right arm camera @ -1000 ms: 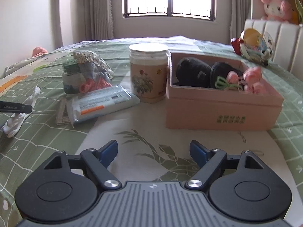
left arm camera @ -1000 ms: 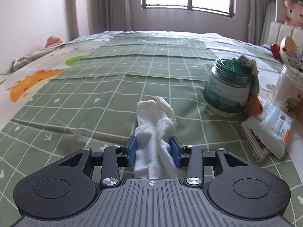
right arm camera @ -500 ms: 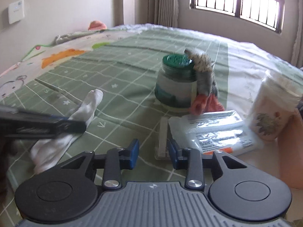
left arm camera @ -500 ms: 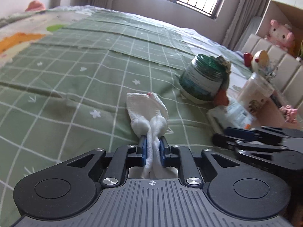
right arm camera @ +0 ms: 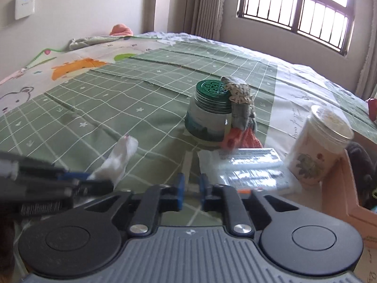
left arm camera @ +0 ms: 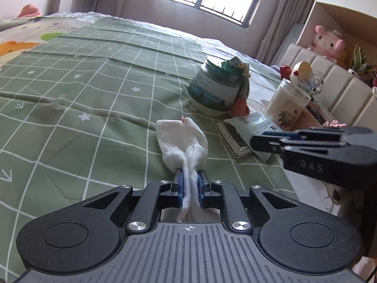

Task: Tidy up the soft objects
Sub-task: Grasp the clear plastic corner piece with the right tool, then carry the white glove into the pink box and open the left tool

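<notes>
My left gripper (left arm camera: 190, 180) is shut on a white sock (left arm camera: 182, 139), whose free end hangs forward over the green checked bedspread (left arm camera: 94, 89). The sock also shows in the right wrist view (right arm camera: 117, 160), at the tip of the left gripper (right arm camera: 94, 184). My right gripper (right arm camera: 190, 186) has its jaws nearly closed with nothing between them; it shows from the side in the left wrist view (left arm camera: 261, 141), to the right of the sock. A grey and orange knitted sock (right arm camera: 240, 115) leans on a green-lidded jar (right arm camera: 208, 113).
A wrapped white packet (right arm camera: 249, 167) lies in front of the jar. A white flowered jar (right arm camera: 315, 151) stands beside a pink box (right arm camera: 346, 193) holding dark soft items. Plush toys (left arm camera: 327, 42) sit by the padded headboard (left arm camera: 341, 87).
The left gripper shut on the white sock and lifted it toward the right. The right gripper closed from wide open and swung left, away from the pink box, toward the sock.
</notes>
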A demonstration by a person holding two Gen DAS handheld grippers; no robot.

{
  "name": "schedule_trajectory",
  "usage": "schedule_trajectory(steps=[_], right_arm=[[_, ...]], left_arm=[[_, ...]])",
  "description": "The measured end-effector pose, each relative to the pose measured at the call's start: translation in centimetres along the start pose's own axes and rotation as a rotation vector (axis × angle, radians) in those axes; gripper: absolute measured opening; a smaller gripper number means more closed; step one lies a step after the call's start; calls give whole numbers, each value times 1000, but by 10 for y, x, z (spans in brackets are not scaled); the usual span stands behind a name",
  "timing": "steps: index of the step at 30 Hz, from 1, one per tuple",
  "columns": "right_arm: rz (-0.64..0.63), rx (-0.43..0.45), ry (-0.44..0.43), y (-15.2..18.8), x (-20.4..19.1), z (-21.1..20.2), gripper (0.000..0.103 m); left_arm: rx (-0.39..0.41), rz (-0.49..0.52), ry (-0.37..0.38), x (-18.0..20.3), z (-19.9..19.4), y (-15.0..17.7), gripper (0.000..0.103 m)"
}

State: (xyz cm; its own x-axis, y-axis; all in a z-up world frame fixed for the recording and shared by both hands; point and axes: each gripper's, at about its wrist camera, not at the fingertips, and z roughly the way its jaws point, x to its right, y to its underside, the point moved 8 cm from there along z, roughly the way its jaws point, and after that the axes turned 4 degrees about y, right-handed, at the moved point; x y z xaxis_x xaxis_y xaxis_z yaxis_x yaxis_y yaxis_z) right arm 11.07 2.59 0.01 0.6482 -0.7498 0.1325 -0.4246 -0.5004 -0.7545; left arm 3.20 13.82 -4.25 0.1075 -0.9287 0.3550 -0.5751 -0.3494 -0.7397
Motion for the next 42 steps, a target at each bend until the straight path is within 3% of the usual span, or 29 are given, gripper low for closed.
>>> schedule_trajectory(steps=[3,6,11,14,19,25,30,32,34,36,42], right_arm=[[23,-69,20,-1,-2,30,28],[79,-66,-9,-3,-2,40,35],[111,-90,-48,-2,-10,47,34],[66,-100,-76,2,-19,36,17],[28,-107,-146,24,-29,1,16],[38,-92,-165,56,-19,-39,15],[37,-52,-77,70,7,-64,16],[52,-5,-23,74,25,-81,28],[75,42,37,80,41,-96,61],[95,74,66,86,51,-107,67],[121,33,40,92,41,-99,73]], left_arm=[[16,-6,9,-2,0,2,15],[25,0,6,-2,0,4,15],[25,11,-4,-1,1,4,15],[25,-2,6,-2,2,3,15],[24,4,0,-1,2,3,15],[21,1,-9,0,0,2,15],[5,-42,6,-1,-2,-1,15],[3,-58,15,2,-5,-3,14],[4,-44,10,6,-10,-3,14],[5,-30,14,11,-14,-2,15],[18,-35,24,14,-21,-5,14]])
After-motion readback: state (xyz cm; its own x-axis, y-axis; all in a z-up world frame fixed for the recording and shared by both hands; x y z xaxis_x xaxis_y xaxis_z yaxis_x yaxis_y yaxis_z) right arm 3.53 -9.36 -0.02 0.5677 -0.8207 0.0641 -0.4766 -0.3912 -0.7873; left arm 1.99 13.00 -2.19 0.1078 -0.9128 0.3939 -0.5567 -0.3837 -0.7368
